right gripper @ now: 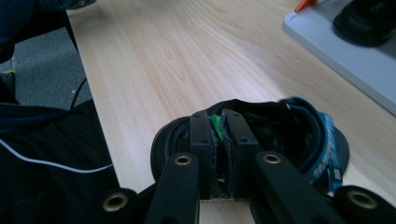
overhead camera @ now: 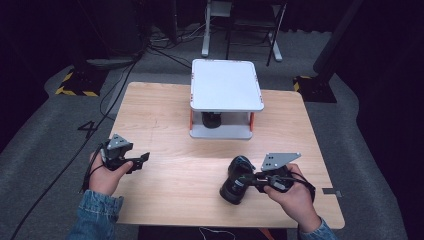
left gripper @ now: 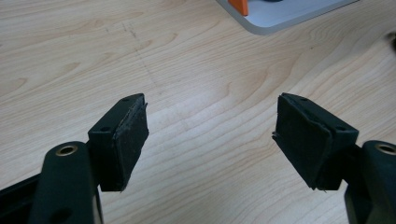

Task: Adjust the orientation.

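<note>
R gripper point(overhead camera: 256, 181) is clamped on the collar edge of a black shoe point(overhead camera: 236, 181), jaws pressed nearly together w/ a bit of green lining pinched between them, as the right gripper view shows close up. That shoe, blue trim along one side, sits on the wooden table point(overhead camera: 165, 130) in front of the white two-level rack point(overhead camera: 226, 85), slightly to the rack's right and well apart from it, near the person's edge of the table. A second black shoe point(overhead camera: 212, 120) is already on the rack's lower shelf, under the top tray; in the right gripper view it shows at the far upper right on the grey base point(right gripper: 327, 42). L gripper point(overhead camera: 136, 162) is over bare wood to the front-left of the rack, well apart from it, jaws wide apart w/ nothing between them, pads point(left gripper: 128, 140) facing the grain. Judging from this, the job looks like pairing the shoes on the rack: approx. half done, one shoe stowed, the other gripped but not clearly lifted yet. Left to do: lift it, carry it toward the rack, slide it onto the lower shelf beside its mate, release. Top tray is bare, so that's another possible spot; can't tell which is intended.
</note>
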Demonstrator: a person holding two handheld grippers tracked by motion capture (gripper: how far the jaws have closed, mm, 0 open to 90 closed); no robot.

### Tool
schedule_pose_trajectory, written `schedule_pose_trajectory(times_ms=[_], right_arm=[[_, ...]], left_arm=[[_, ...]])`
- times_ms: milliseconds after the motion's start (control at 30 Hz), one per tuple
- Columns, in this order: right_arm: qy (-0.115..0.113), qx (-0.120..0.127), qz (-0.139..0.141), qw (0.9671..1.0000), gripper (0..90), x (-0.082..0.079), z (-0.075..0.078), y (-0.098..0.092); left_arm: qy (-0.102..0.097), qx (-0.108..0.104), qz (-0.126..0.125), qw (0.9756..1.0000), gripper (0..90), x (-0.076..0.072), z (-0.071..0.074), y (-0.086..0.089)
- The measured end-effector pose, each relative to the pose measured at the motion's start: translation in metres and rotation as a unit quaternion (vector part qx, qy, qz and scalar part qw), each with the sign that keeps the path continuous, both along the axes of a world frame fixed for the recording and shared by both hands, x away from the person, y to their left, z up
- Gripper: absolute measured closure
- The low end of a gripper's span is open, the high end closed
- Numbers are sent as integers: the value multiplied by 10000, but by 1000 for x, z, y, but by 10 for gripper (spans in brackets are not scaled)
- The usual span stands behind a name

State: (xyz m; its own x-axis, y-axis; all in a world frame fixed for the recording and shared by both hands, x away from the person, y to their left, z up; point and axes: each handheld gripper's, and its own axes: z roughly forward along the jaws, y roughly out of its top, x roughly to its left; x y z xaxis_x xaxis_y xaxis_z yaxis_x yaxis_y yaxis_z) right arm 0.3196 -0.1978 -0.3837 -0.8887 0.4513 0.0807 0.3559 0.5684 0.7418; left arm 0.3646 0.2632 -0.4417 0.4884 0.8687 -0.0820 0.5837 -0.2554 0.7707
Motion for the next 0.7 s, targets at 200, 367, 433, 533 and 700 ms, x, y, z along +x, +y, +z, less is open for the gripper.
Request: schedule_pose_trajectory(times_ms=[200,367,433,533,700], right_arm=[[264,-215,-34,9994,837,-5,1,-12],[776,-545,219,9953,836,-6,-9,-10],[1032,-860,390,9902,835,-5,-16,-7],[1144,-799,432,9893,828,-2,-22,-5],[970,-403,457,9934,650,0,-20,-6]], left_arm=[[6,-19,-30,10000,262,4,0,-4],[5,-37,-28,10000,262,4,0,-4],[-1,-18,-38,10000,262,3,0,-4],[1,-18,-11,10000,262,2,1,-2],[12,-17,13,10000,262,1,1,-1]])
